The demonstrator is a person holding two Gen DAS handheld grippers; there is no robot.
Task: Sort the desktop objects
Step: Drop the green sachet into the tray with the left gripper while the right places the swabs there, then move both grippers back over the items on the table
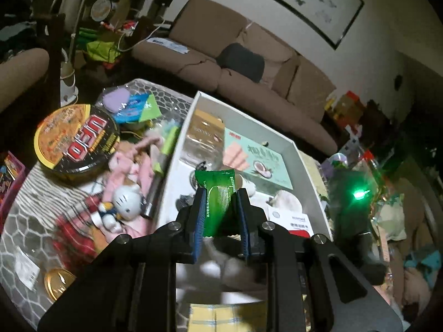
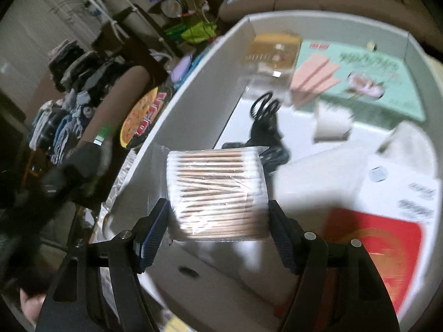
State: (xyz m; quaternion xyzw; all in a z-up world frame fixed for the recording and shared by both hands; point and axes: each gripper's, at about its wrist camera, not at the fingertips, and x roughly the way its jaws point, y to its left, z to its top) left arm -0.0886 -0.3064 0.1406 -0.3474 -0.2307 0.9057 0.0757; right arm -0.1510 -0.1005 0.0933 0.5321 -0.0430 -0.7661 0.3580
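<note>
Left of box, on patterned cloth: noodle bowl, far; white cat figurine among pink plush, nearer. White box, centre: mint wafer carton at far side, black scissors mid-floor, red-and-white card near right. Left gripper: clamped on green sachet, held above box floor. Right gripper: closed against cotton swab pack, over box's near left corner
</note>
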